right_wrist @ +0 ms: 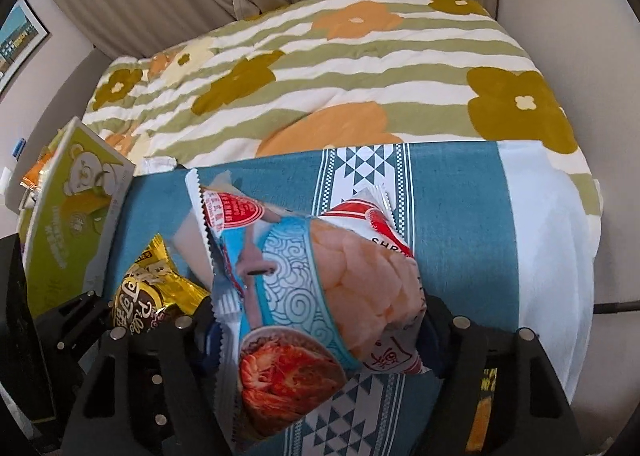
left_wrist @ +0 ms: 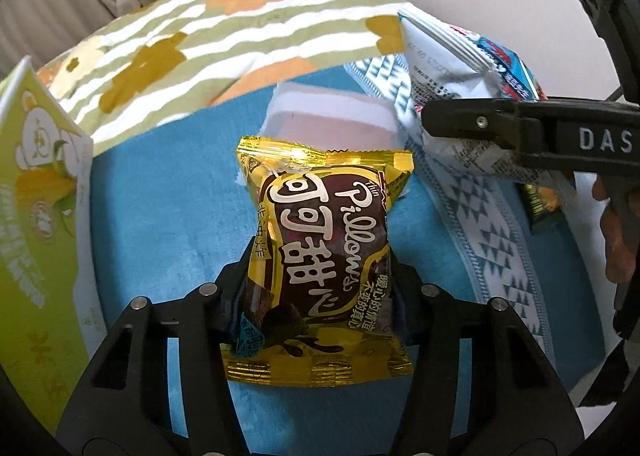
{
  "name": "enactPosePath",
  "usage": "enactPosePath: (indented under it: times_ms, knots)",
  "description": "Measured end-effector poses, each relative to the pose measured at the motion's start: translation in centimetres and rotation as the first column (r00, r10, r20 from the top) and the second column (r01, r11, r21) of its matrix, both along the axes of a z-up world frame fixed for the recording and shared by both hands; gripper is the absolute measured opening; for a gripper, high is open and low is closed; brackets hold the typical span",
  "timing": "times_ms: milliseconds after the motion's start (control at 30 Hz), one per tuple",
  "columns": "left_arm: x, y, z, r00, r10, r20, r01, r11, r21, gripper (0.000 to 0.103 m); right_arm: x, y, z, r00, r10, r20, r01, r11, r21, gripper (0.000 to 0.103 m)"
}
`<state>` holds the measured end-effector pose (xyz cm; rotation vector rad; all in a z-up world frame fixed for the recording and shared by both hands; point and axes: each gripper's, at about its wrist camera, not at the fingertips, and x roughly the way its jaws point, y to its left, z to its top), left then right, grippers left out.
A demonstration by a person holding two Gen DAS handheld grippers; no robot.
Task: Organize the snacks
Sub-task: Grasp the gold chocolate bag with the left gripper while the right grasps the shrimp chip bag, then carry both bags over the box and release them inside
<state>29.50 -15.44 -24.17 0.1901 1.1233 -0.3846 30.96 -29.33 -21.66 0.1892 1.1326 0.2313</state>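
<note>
My left gripper (left_wrist: 320, 280) is shut on a gold and brown chocolate Pillows bag (left_wrist: 320, 256) and holds it above the blue cloth (left_wrist: 160, 216). My right gripper (right_wrist: 316, 320) is shut on a white, red and blue shrimp chips bag (right_wrist: 320, 280). In the left wrist view the right gripper (left_wrist: 432, 122) comes in from the right with the shrimp chips bag (left_wrist: 448, 68). In the right wrist view the Pillows bag (right_wrist: 148, 292) and left gripper show at lower left. A green bear-printed box (left_wrist: 36, 196) stands at the left; it also shows in the right wrist view (right_wrist: 68, 232).
A pink and white packet (left_wrist: 332, 116) lies on the cloth beyond the Pillows bag. A dark snack packet (left_wrist: 540, 200) lies at the right, also seen under the right finger (right_wrist: 486, 396). A flowered striped quilt (right_wrist: 340, 88) covers the bed behind. Curtains hang at the back.
</note>
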Motion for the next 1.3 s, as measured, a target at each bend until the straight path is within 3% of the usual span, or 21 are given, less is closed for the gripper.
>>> enactPosePath:
  times_ms: [367,733,933,1300]
  knots:
    - [-4.7,2.4,9.4,0.987,0.048,0.154,-0.046,0.999,-0.02,0.05,-5.9,1.8,9.3,0.985,0.02,0.174,-0.012,0.999,-0.045,0.07]
    - [-9.8,11.4,18.4,0.945,0.2,0.261,-0.199,0.98,-0.031,0.05,-10.6,8.2,17.5,0.934,0.135,0.331,-0.139,0.99,-0.013,0.07]
    - [-9.4,18.3,20.0,0.924,0.262,0.278,-0.265,0.964,-0.029,0.05,-10.9,14.3,19.3,0.904,0.197,0.379,-0.214,0.977,0.004,0.07]
    - [-2.5,29.1,19.5,0.943,0.252,0.218,-0.255,0.967,-0.013,0.05,-7.4,25.1,19.5,0.908,0.205,0.366,-0.231,0.972,0.029,0.07]
